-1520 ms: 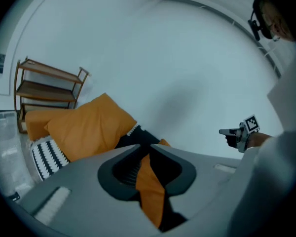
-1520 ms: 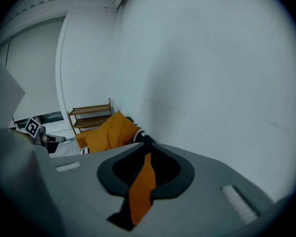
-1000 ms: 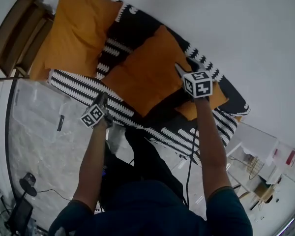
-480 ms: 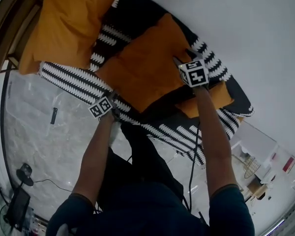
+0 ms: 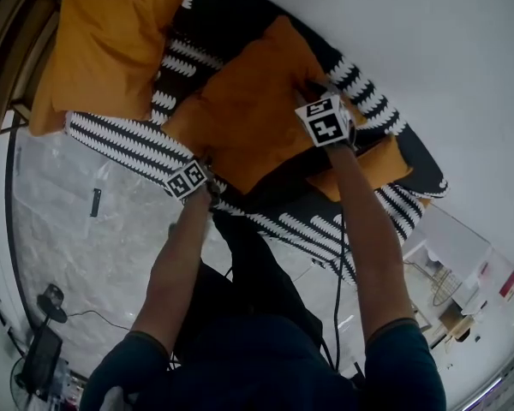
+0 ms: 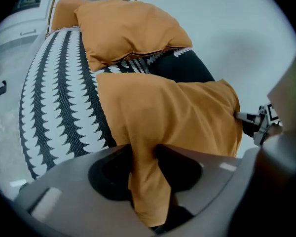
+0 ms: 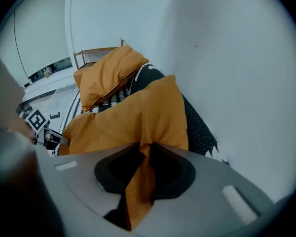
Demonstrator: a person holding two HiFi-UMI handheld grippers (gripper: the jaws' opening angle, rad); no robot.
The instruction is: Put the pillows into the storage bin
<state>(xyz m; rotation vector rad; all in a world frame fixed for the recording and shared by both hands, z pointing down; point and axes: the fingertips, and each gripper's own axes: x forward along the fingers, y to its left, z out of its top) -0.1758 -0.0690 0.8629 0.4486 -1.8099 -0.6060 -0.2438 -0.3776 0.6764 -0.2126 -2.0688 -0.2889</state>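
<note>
Drawn in since a second ago: left gripper [image 6: 144,154] off the couch's front edge and onto the near-left corner of the middle pillow [image 5: 240,114], right gripper [image 7: 145,152] a little farther up at its far-right corner. Resting on the black-and-white patterned couch [image 5: 120,139], long axis slanting from lower left to upper right in the head view, so spanning straight from one gripper to the other, neither nearer than the other. Left fingers [image 6: 180,168] closing, a thick fold of orange cover bunched between them; right fingers [image 7: 167,169] closing too, pinching a thinner pleat of the same cover. Ahead of both sets of fingers, then, with the bulk of the stuffing lying between the two holds. Beyond: a larger orange pillow [image 5: 111,41] at the couch's far-left end, apart from the held one; a third pillow [image 5: 368,168] peeking out just under its right corner, beside the right forearm. Storage bin not made out in any view, so direction of carry impossible to judge; probably a level two-handed lift next, sag in the middle the thing to watch.
</note>
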